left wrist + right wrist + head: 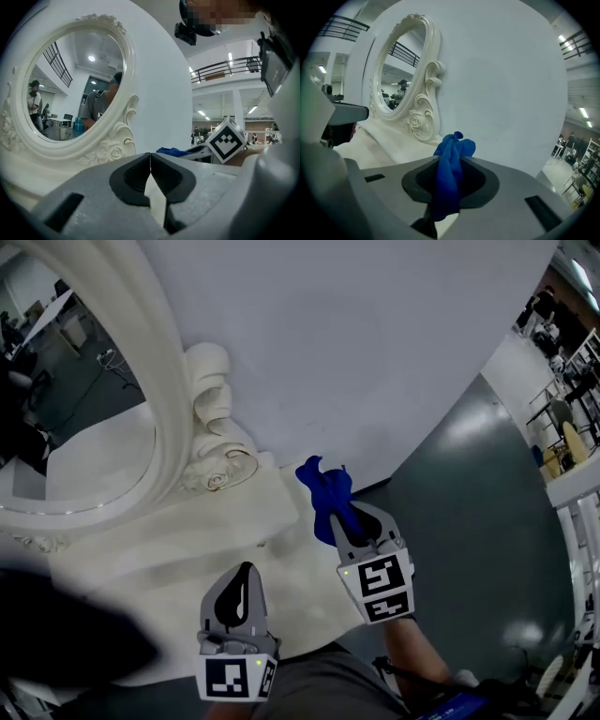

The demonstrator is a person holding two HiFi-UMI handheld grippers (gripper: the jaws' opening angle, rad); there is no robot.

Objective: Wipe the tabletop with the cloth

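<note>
I see a cream-white tabletop [169,559] running from the lower left of the head view toward the centre. Its right edge cuts diagonally against the dark grey floor [469,521]. On it, at the upper left, stands an oval mirror [173,399] in a carved white frame. The frame's scrolled, rose-carved foot rests on the top, close against a plain white wall [375,334].
</note>
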